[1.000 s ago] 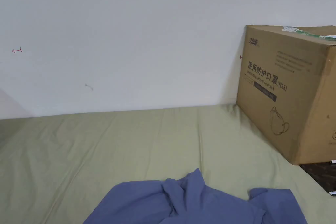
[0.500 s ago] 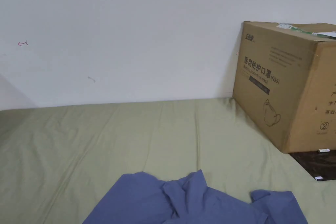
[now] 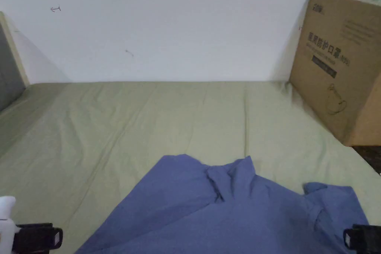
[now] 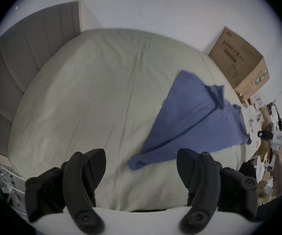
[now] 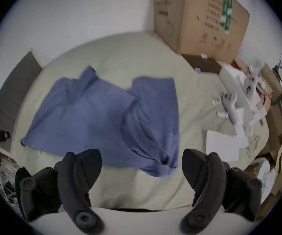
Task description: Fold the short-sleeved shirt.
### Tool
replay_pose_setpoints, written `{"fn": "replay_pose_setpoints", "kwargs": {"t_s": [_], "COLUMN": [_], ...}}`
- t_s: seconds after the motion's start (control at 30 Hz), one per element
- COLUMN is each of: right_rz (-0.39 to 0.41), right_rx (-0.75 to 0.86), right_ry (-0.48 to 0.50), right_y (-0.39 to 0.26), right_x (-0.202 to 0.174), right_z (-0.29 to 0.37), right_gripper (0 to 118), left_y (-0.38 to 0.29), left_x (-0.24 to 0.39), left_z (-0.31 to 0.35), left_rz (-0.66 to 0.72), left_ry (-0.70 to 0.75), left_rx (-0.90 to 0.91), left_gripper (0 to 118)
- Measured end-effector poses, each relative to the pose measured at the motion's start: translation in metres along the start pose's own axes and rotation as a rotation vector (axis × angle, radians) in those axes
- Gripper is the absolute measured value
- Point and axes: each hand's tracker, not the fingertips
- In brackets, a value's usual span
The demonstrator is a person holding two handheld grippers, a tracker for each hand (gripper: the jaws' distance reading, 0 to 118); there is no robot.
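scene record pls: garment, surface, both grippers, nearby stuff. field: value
garment: blue short-sleeved shirt, crumpled, unfolded
surface: green bed sheet
left gripper: open, empty, off the shirt's corner
right gripper: open, empty, near the shirt's edge, not touching
nearby: cardboard box against the wall, apart from the shirt
task state: no fold made yet

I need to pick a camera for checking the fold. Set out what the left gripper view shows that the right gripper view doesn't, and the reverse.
Left gripper view alone: the left tongs, jaws spread apart over bare sheet, holding nothing.

Right gripper view alone: the right tongs, also open and empty, and a flat white sheet of paper lying to one side of the shirt.

Both: the crumpled blue short-sleeved shirt on the pale green bed sheet, the grey padded headboard, and the brown cardboard box against the wall.
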Motion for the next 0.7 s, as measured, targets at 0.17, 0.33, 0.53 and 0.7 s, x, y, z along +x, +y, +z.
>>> {"fn": "replay_pose_setpoints", "kwargs": {"t_s": [0.17,0.33,0.53,0.7], "right_rz": [-0.052,-0.139,-0.041,-0.071], "right_rx": [0.239,0.345,0.341,0.276], "right_ry": [0.202,0.299,0.282,0.286], "right_y": [0.01,0.013,0.015,0.008], "right_x": [-0.049,-0.083,-0.092,-0.083], "right_z": [0.045,0.062,0.067,0.054], "right_gripper": [15,0,0,0], "left_y": [0.003,0.001,0.001,-0.022], "left_x": [0.036,0.054,0.011,-0.03], "left_z": [0.039,0.051,-0.012,-0.069], "left_rz": [-0.025,-0.014,-0.065,0.047], "left_ry": [0.05,-0.04,0.091,0.044], "left_rx": [0.221,0.286,-0.06,-0.234], "left_gripper": [34,0,22,107]}}
